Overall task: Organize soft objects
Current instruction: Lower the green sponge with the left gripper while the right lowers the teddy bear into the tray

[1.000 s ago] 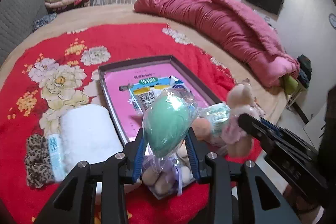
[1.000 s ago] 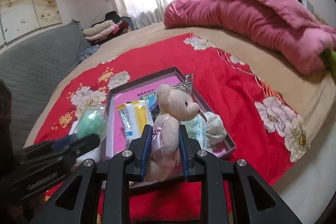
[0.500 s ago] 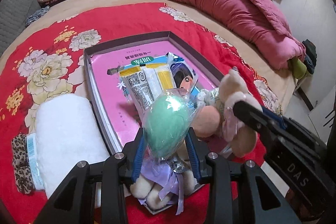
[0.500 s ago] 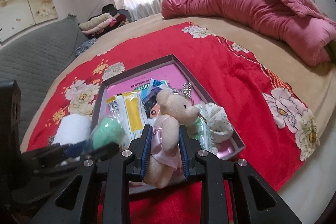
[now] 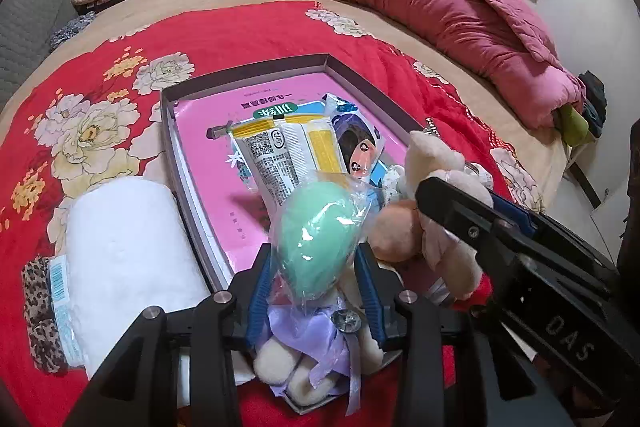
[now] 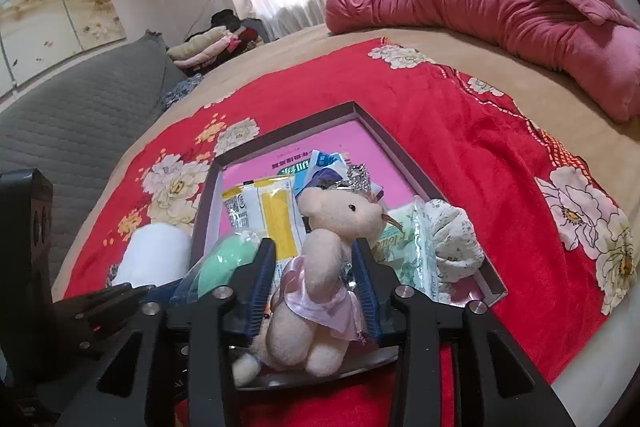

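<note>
left wrist view: the left gripper [image 5: 316,267] is opening slightly, its pads still pressing on the bagged green sponge [image 5: 316,239] at the tray's [image 5: 248,71] near edge; the pink floor at the far left is lying bare.

right wrist view: the right gripper [image 6: 316,279] is opening, the pale teddy bear [image 6: 320,267] standing loose between its pads over the near rim; open red blanket [image 6: 480,155] is stretching right.
</note>
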Tool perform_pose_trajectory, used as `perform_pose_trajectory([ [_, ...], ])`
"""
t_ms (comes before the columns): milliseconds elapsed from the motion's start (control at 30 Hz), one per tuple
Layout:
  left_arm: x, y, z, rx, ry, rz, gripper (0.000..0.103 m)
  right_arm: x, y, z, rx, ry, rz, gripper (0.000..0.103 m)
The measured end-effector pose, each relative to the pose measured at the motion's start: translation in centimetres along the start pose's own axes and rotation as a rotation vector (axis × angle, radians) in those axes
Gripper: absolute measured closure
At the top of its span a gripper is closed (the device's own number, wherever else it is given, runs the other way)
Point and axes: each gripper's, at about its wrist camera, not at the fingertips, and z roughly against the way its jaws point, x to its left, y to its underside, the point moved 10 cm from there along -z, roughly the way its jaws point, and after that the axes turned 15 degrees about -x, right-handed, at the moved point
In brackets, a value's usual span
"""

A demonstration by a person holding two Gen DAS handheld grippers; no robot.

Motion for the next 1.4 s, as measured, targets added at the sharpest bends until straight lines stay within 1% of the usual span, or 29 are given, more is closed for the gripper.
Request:
perform_pose_trajectory([
  [33, 0.0, 0.0, 0.0, -0.001, 0.0, -0.002, 0.063, 0.1, 0.0, 0.1, -0.004, -0.012, -0.007, 0.054],
  [167, -0.1, -0.1, 0.1, -0.005, 0.01, 0.007, 0.061, 0.7, -0.2, 0.2, -0.013, -0.027, 0.001, 0.047],
  [400, -0.4, -0.1, 0.3, -0.007, 0.03, 0.015, 0.054, 0.9, -0.5, 0.7, -0.034, -0.022, 0.023, 0.044],
  [500, -0.5, -0.2, 0.4, -0.007, 0.032, 0.017, 0.05, 0.4, -0.9, 1.0, -0.049, -0.012, 0.013, 0.044],
  [667, -0.5, -0.5, 0.7, -0.019, 0.03, 0.015, 0.047, -0.7, -1.6, 1.8, -0.077, 0.017, -0.01, 0.044],
  [900, -0.6, -1.0, 1.1, -0.036, 0.024, 0.004, 0.046, -1.5, -1.9, 2.2, -0.086, 0.042, -0.02, 0.044],
  [1033, -0.8, -1.3, 1.4, -0.045, 0.035, 0.002, 0.046, -1.4, -1.8, 2.4, -0.09, 0.055, -0.004, 0.044],
  [1100, -0.8, -1.3, 1.5, -0.047, 0.032, 0.003, 0.046, -1.4, -1.9, 2.5, -0.095, 0.058, -0.002, 0.038],
  [1133, -0.8, -1.4, 1.6, -0.049, 0.035, 0.006, 0.046, -1.5, -2.0, 2.5, -0.1, 0.062, -0.004, 0.034],
  [1233, -0.9, -1.5, 1.9, -0.054, 0.048, 0.013, 0.045, -1.6, -2.2, 2.8, -0.111, 0.065, -0.006, 0.033],
  [1400, -0.8, -1.8, 2.4, -0.067, 0.039, 0.007, 0.044, -1.5, -2.3, 2.9, -0.113, 0.072, 0.002, 0.033],
])
